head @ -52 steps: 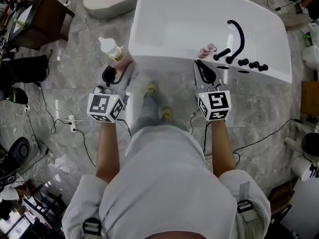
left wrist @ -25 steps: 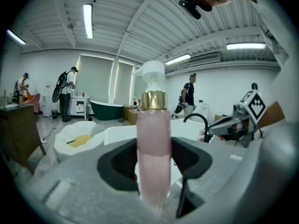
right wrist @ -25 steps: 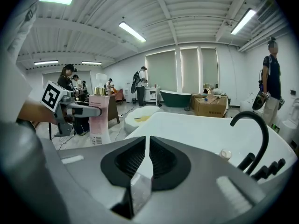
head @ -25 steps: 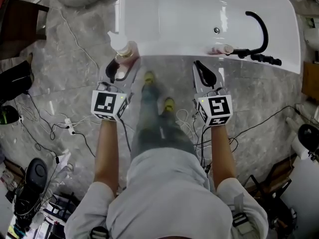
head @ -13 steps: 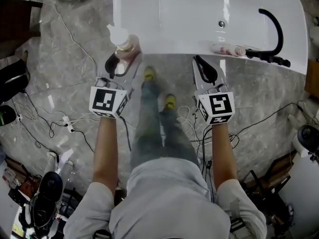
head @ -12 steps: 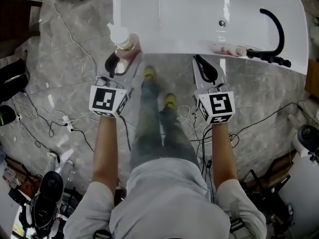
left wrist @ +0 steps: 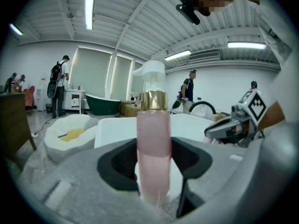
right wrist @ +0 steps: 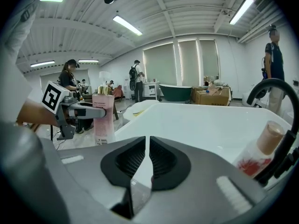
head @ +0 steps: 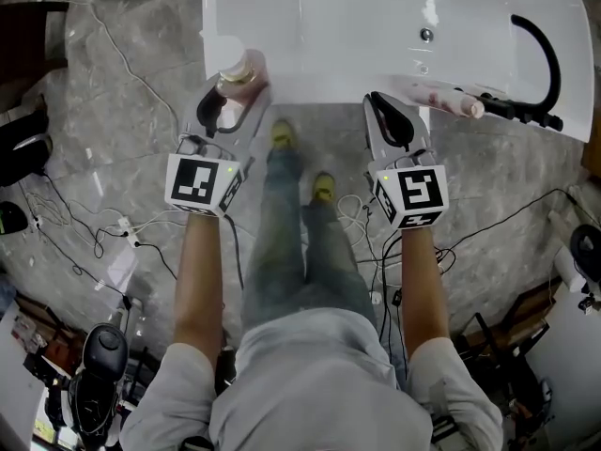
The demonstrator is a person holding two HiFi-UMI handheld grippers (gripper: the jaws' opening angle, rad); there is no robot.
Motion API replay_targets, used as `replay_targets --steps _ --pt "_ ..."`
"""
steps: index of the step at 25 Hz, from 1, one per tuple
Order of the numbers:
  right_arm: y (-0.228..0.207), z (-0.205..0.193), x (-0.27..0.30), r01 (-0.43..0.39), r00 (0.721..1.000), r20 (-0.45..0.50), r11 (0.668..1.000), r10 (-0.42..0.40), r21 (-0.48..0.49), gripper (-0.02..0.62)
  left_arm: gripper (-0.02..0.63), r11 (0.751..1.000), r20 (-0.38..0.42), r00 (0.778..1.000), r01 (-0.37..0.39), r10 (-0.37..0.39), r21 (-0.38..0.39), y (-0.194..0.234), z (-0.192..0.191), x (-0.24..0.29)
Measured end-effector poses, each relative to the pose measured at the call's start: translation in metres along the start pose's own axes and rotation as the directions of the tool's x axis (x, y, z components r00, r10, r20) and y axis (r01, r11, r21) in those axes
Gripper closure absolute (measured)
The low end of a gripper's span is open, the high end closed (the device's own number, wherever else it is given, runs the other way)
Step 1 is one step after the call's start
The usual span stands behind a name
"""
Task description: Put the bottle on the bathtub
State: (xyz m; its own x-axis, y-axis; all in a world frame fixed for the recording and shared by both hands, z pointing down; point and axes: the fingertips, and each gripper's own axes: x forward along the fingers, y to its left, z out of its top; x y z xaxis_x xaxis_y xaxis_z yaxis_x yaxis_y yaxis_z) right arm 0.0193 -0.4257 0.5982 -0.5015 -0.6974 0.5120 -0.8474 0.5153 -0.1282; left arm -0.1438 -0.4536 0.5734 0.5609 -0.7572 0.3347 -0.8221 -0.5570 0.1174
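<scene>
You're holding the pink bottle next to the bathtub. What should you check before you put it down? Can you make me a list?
1. Left gripper fingers pinch the pink pump bottle: ok.
2. Bottle standing upright: ok.
3. Bathtub rim bare near the corner: ok.
4. Bottle's base right over the rim: cannot tell.
5. Right gripper shut, empty and off to the side: ok.
6. Lying bottle by the faucet well away from the landing spot: ok.
</scene>
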Motion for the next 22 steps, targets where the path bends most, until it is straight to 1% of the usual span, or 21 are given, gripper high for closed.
replay_targets --steps 8,13,20,22 --pt "-0.009 -0.017 0.027 -0.012 1.000 0.024 1.000 0.012 -0.011 0.568 0.391 1.000 0.024 1.000 -0.003 0.003 0.019 0.008 -0.023 0.023" --pt "-0.011 -0.027 0.036 -0.017 0.999 0.043 1.000 0.018 -0.021 0.568 0.391 1.000 0.040 0.999 -0.006 0.005 0.031 0.009 -0.035 0.029" --pt "-0.008 -0.040 0.042 -0.029 0.998 0.047 0.999 0.031 -0.034 0.568 0.391 0.998 0.047 0.999 -0.003 0.001 0.064 0.007 -0.048 0.029" --pt "-0.007 -0.043 0.043 -0.032 0.998 0.044 0.999 0.034 -0.035 0.568 0.391 0.998 0.053 0.999 -0.008 0.005 0.062 0.008 -0.052 0.027"
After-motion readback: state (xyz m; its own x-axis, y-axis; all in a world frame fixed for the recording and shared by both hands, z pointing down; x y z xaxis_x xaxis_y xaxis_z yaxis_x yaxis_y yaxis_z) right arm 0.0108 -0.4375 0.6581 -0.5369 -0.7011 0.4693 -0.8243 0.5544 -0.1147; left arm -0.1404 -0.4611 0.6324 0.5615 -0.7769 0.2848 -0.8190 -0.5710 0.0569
